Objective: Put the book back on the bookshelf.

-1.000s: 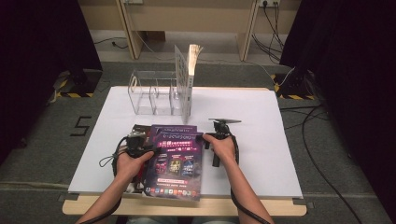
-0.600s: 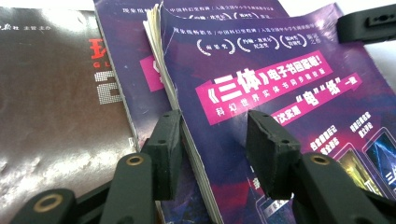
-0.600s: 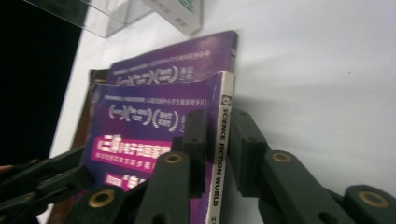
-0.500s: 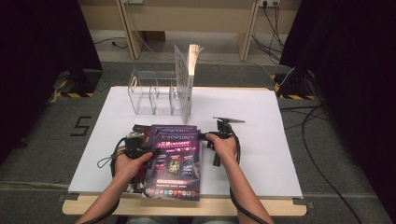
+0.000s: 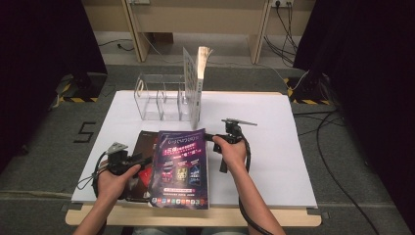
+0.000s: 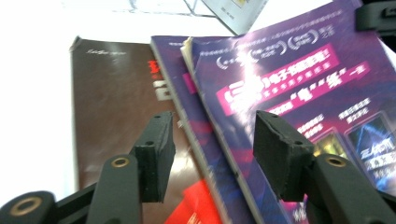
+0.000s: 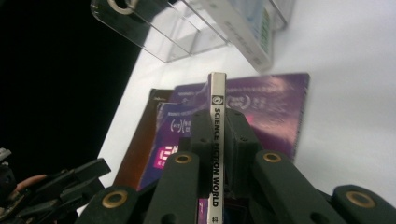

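Your right tool (image 5: 211, 138) is clamped on the spine of the top magazine (image 5: 182, 166), jaws just closing onto it. The magazine sits near-centre on the counter (image 5: 274, 147), over a second purple one (image 6: 187, 107) and a brown book (image 5: 144, 142). Your left tool (image 5: 147, 159) is released, jaws just opening, nothing between them, over the stack's left edge. The rack (image 5: 161, 98) is far behind.

We see a clear acrylic divider rack w/ several slots (image 5: 161, 98) at the far side of the white tabletop (image 5: 279, 147). A thin pale booklet (image 5: 199, 83) stands upright at the rack's right end. A black "5" mark (image 5: 85, 132) sits on the grey carpet floor (image 5: 44, 142) left of the table. Wooden furniture legs (image 5: 137, 29) and black cables (image 5: 337, 127) lie beyond, near yellow-black hazard tape (image 5: 73, 99).
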